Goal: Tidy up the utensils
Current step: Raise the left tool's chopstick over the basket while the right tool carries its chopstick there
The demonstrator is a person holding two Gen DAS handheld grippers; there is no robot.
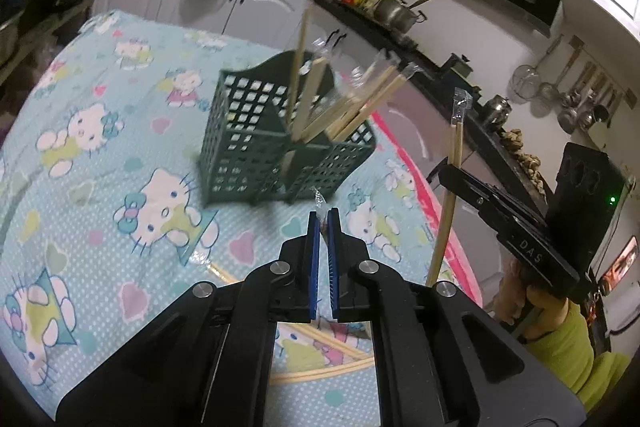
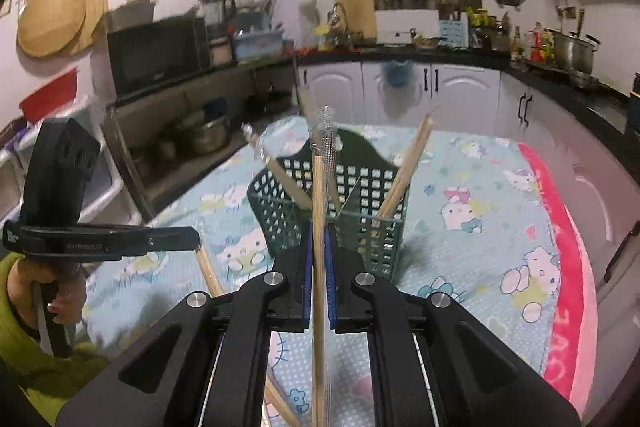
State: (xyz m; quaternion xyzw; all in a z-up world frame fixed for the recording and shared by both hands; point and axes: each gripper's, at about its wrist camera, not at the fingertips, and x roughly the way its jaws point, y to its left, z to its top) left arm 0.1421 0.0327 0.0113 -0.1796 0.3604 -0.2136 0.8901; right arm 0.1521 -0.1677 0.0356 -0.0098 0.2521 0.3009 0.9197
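A dark green perforated utensil basket (image 1: 256,151) stands on the Hello Kitty cloth, with several wrapped wooden chopstick pairs (image 1: 360,107) leaning in its right compartment. It also shows in the right wrist view (image 2: 360,195). My left gripper (image 1: 323,223) is shut on the clear wrapper end of a chopstick pair (image 1: 319,201), just in front of the basket. In the right wrist view that pair (image 2: 208,267) hangs below the left gripper (image 2: 192,239). My right gripper (image 2: 319,239) is shut on an upright wrapped chopstick pair (image 2: 318,207), near the basket's front. It also shows at the right of the left wrist view (image 1: 452,175).
More wrapped chopsticks (image 1: 328,371) lie on the cloth under my left gripper. The table's pink edge (image 2: 568,267) runs along the right. White cabinets (image 2: 460,95) and a cluttered dark counter (image 2: 400,51) surround the table. The person's green sleeve (image 2: 28,347) is at the lower left.
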